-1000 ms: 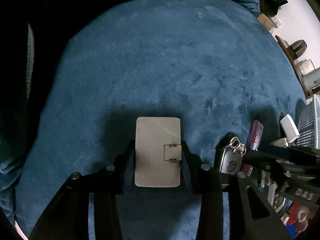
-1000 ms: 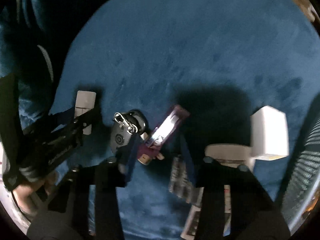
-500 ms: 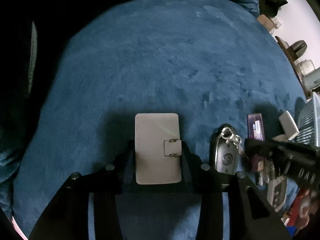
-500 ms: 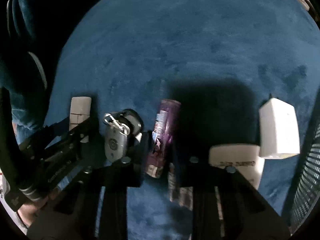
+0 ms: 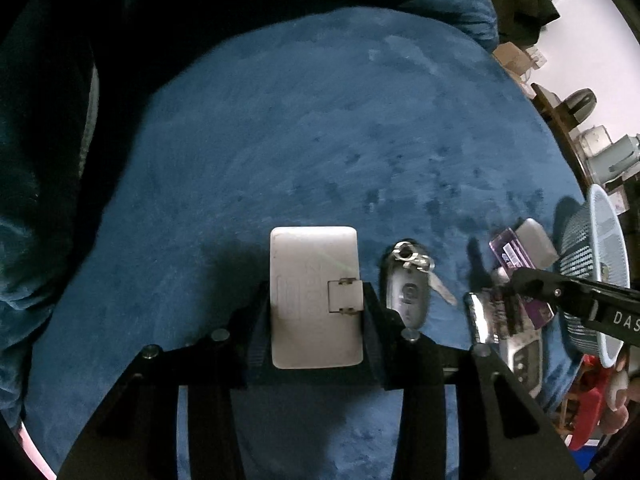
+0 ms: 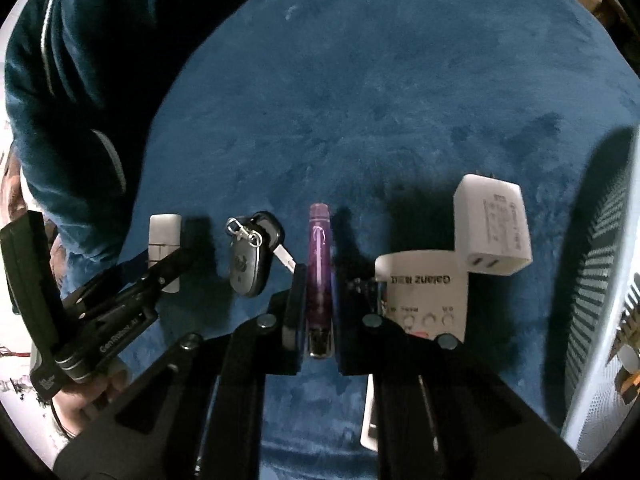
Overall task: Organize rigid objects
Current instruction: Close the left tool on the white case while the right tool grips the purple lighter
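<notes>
We hold: left hand-held gripper (image 5: 316, 312) clamping flat white rectangular case (image 5: 314, 280) | right hand-held gripper (image 6: 318, 304) just closed on slim purple plastic tube (image 6: 319, 264) | risk: smooth tube slipping, narrow grip.

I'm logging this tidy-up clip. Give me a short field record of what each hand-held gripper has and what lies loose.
surface: blue plush cloth
left hand-held gripper: shut on white card-shaped case
right hand-held gripper: jaws just closed, shut on purple lighter
loose: car key fob, white charger plug, white remote
basket: at right edge
</notes>
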Tool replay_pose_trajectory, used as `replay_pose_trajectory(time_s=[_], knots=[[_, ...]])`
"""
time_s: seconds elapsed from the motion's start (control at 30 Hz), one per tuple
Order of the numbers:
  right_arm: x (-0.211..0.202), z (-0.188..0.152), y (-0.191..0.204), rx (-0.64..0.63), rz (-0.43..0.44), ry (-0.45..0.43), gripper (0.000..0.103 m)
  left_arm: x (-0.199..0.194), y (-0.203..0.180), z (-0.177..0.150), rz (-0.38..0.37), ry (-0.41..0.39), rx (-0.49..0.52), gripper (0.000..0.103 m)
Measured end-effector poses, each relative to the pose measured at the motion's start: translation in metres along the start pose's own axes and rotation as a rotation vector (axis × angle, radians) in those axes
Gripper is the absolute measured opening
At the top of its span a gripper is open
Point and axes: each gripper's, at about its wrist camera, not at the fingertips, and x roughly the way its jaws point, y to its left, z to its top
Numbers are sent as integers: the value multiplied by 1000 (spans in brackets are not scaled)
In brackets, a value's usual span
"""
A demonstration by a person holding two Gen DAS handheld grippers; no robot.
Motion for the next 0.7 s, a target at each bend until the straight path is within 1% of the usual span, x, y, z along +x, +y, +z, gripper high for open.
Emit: replay_pose_trajectory(time_s=[0.27, 0.33, 0.43, 0.7], knots=[[-32, -16, -15, 34, 35, -43, 11, -19, -20, 5, -1, -17, 29, 43], [-36, -19, -14, 39, 31, -51, 11, -23, -31, 7, -3, -24, 43, 43], [-47, -27, -22, 58, 38, -72, 11, -30, -48, 7, -6, -36, 68, 43], [-85, -46, -41, 96, 63, -149, 11, -51, -91, 5, -29, -60, 129, 43]])
